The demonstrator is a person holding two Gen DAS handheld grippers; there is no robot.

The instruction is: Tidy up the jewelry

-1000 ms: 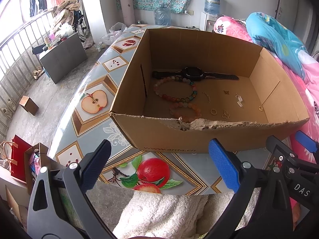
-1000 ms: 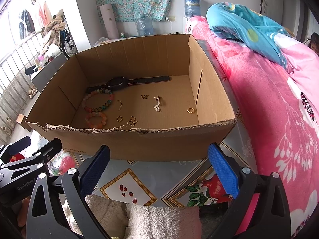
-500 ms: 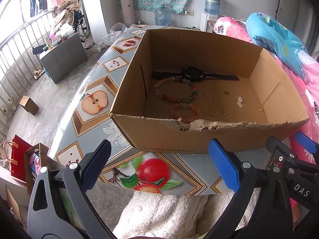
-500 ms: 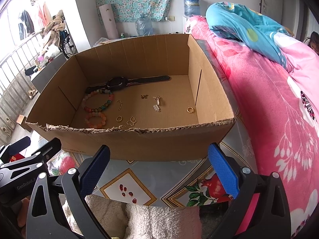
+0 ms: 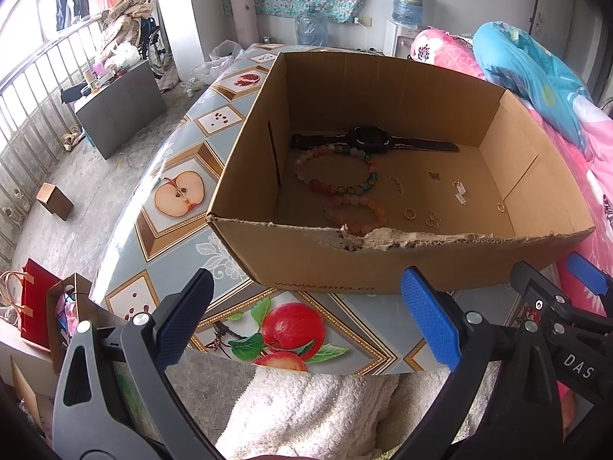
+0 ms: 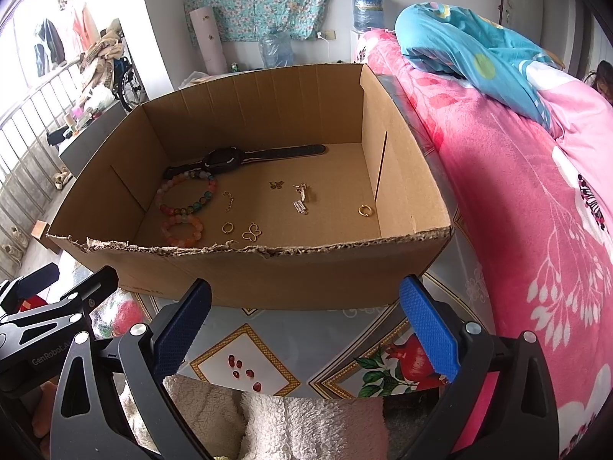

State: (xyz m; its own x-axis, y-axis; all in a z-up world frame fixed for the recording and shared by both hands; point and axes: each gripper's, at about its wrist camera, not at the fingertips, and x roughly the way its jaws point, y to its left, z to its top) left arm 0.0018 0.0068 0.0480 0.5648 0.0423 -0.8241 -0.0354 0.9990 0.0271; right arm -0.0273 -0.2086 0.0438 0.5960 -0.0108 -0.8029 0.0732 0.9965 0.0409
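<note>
Cardboard box unmoved | left claw apart, unchanged | right claw apart, unchanged

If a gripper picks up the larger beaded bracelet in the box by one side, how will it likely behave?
The larger beaded bracelet is a loop of separate round beads, so it would probably sag rather than hold its ring shape. The smooth, glossy beads may slip between flat pads. It touches the watch strap, so lifting could nudge that.
</note>
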